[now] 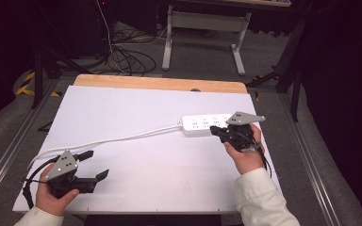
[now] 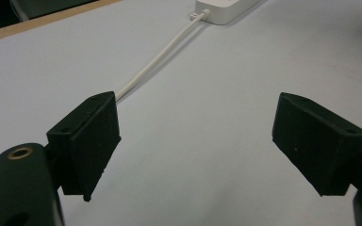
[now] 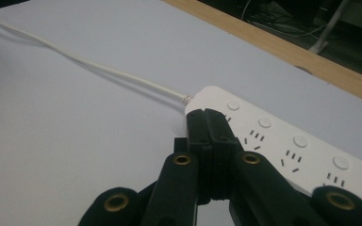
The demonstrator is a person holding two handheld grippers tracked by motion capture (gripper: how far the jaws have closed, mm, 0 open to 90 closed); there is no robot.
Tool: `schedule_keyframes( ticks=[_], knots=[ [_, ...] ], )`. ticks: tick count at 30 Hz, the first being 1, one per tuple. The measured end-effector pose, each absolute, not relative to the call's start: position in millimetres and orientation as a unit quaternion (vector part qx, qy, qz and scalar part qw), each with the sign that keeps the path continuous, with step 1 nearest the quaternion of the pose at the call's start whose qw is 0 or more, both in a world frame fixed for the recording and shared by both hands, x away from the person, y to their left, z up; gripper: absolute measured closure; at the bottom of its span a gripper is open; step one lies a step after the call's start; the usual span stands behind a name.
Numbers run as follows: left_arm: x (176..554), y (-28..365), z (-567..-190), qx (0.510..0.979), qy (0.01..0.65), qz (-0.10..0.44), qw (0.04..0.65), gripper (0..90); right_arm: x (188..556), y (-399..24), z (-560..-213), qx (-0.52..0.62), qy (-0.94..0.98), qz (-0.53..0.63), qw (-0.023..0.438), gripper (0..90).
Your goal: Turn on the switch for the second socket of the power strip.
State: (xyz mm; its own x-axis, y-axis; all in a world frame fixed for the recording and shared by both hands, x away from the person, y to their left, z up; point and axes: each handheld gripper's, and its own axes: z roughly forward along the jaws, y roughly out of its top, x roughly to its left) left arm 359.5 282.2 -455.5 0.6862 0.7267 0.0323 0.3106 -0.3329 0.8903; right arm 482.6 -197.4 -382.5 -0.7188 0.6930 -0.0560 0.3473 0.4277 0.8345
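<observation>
Two grippers at work: our right gripper [image 1: 215, 130], jaws pressed together, hovers over the power strip [image 1: 202, 124] at the table's [image 1: 122, 103] far right, nothing plugged yet; our left gripper [image 1: 97, 164] waits spread wide.

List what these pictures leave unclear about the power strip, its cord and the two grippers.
- Power strip: in the high view the right gripper and its hand cover the right end; the switch states are too small to read.
- Cord: its far end runs off the table's left edge, so no plug can be seen.
- Right gripper view: whether the shut jaws touch the strip cannot be told.
- Left gripper: open over bare table.
</observation>
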Motion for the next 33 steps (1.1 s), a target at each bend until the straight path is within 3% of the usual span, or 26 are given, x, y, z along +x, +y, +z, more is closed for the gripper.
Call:
schedule_keyframes(
  ticks=[15, 33],
  knots=[
    [361, 283, -456, 0.785, 0.333, 0.219, 0.474, 16.1, 539, -183, -396, 0.368, 0.813, 0.397, 0.214, 90.0],
    [361, 284, -456, 0.786, 0.333, 0.219, 0.472, 16.1, 571, -178, -423, 0.366, 0.809, 0.388, 0.248, 90.0]
  ],
)
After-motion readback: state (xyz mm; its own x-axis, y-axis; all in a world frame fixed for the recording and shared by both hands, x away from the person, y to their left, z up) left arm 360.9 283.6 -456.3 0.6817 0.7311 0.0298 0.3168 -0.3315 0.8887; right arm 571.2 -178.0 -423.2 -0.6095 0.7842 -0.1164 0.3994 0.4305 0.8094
